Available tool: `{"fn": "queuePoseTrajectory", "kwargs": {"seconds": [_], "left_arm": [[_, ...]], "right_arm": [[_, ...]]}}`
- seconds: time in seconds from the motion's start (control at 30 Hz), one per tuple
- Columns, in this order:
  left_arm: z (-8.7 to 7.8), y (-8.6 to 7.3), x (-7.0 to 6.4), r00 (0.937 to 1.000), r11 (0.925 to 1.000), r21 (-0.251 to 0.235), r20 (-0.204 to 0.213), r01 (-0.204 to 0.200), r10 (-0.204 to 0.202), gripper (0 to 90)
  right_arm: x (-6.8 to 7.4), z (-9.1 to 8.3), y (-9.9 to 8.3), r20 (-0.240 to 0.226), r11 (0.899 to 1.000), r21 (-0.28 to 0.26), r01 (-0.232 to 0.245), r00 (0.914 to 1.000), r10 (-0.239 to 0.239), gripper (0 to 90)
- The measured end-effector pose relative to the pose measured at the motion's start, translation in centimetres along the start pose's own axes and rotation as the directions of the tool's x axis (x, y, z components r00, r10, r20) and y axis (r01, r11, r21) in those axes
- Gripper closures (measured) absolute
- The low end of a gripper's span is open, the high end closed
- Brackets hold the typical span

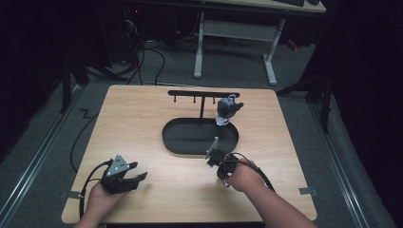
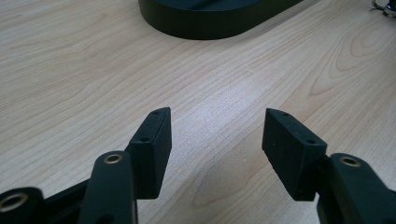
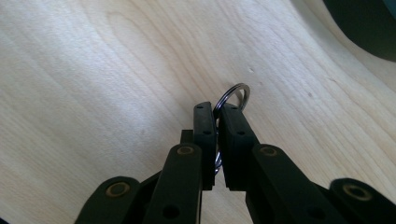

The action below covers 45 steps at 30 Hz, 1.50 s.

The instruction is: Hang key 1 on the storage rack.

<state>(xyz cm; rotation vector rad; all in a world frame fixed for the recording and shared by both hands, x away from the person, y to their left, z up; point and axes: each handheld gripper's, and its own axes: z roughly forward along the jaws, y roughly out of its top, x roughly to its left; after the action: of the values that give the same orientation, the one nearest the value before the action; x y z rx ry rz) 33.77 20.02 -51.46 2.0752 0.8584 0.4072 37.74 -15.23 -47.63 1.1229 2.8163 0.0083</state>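
- Dark surroundings frame a pale wooden counter (image 1: 142,123); a grey carpet and a white-legged desk lie beyond its far edge.
- Near the counter's middle, toward the far edge, sits a black oval tray (image 1: 183,142) with a T-shaped hook stand (image 1: 203,94) rising from it.
- A small dark figure (image 1: 227,110), probably a keychain charm, hangs at the stand's right end over the tray's far right rim.
- The right gripper (image 3: 217,112) is by the tray's near right rim, jaws pinched almost together on a metal key ring (image 3: 235,94); the ring's loop pokes out past the tips, just above the wood.
- The left gripper (image 2: 215,133) rests near the counter's near left corner, well apart from the tray, its 2 jaws spread wide with nothing between them.
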Motion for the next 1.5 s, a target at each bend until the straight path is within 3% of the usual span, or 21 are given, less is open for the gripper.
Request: {"fn": "queuePoseTrajectory", "kwargs": {"seconds": [0.07, 0.27, 0.33, 0.47, 0.67, 0.97, 1.03, 1.07, 1.1, 1.13, 1.17, 1.23, 1.4, 1.5], "left_arm": [[0.0, 0.0, 0.0, 1.0, 1.0, 0.0, 0.001, 0.0, 0.0, 43.0], [0.1, 0.0, 0.0, 1.0, 1.0, 0.007, 0.007, -0.002, 0.002, 42.9], [0.1, 0.0, 0.0, 1.0, 1.0, 0.007, 0.009, -0.003, 0.003, 42.9], [0.2, 0.0, -0.1, 1.0, 1.0, 0.006, 0.007, -0.004, 0.004, 42.9], [0.2, -0.1, 0.0, 1.0, 1.0, 0.009, 0.006, -0.004, 0.004, 42.8], [0.1, -0.1, 0.0, 1.0, 0.9999, 0.009, 0.006, -0.004, 0.004, 42.8], [0.1, -0.1, 0.0, 1.0, 1.0, 0.003, 0.003, -0.001, 0.001, 42.8], [0.1, -0.1, 0.0, 1.0, 1.0, 0.002, 0.0, -0.001, 0.001, 42.8], [0.1, -0.1, 0.0, 1.0, 1.0, 0.002, 0.0, -0.001, 0.001, 42.8], [0.1, -0.1, 0.0, 1.0, 1.0, 0.0, -0.001, -0.001, 0.001, 42.8], [0.1, -0.1, 0.0, 1.0, 1.0, 0.0, -0.001, -0.001, 0.001, 42.8], [0.1, -0.1, 0.0, 1.0, 1.0, -0.001, -0.001, -0.004, 0.004, 42.8], [0.0, 0.0, -0.1, 1.0, 1.0, -0.004, -0.004, -0.008, 0.008, 42.8], [-0.1, 0.0, 0.0, 0.9999, 0.9999, -0.011, -0.009, -0.008, 0.008, 42.8]], "right_arm": [[-0.5, -0.1, -0.3, -0.003, 1.0, -0.004, -0.031, 0.9995, 0.031, 86.5], [-1.6, -0.2, -0.9, 0.013, 0.998, -0.013, -0.063, 0.9979, 0.064, 88.0], [-2.3, -0.1, -1.3, 0.001, 0.994, -0.019, -0.103, 0.9947, 0.103, 87.6], [-2.7, 0.1, -1.4, -0.008, 0.991, -0.022, -0.133, 0.9911, 0.133, 85.9], [-3.0, 0.3, -1.3, -0.037, 0.991, -0.023, -0.132, 0.9907, 0.131, 88.6], [-3.4, 0.1, -1.4, -0.034, 0.996, -0.037, -0.086, 0.9958, 0.085, 89.5], [-3.4, -0.7, -1.4, -0.044, 0.995, -0.032, -0.098, 0.9944, 0.096, 89.5], [-3.7, -1.7, -1.5, -0.046, 0.996, -0.048, -0.081, 0.9958, 0.079, 89.5], [-3.7, -2.3, -1.5, -0.058, 0.993, -0.044, -0.108, 0.9927, 0.105, 89.5], [-4.2, -2.7, -1.6, -0.051, 0.996, -0.073, -0.048, 0.9977, 0.044, 89.5], [-4.2, -2.7, -1.6, -0.051, 0.996, -0.073, -0.048, 0.9977, 0.044, 89.5], [-4.3, -4.1, -1.7, -0.065, 0.996, -0.069, -0.06, 0.9964, 0.055, 89.5], [-4.5, -5.8, -1.7, -0.074, 0.995, -0.076, -0.071, 0.9951, 0.066, 89.5], [-4.5, -7.0, -1.6, -0.085, 0.992, -0.075, -0.104, 0.9916, 0.097, 89.5]]}}
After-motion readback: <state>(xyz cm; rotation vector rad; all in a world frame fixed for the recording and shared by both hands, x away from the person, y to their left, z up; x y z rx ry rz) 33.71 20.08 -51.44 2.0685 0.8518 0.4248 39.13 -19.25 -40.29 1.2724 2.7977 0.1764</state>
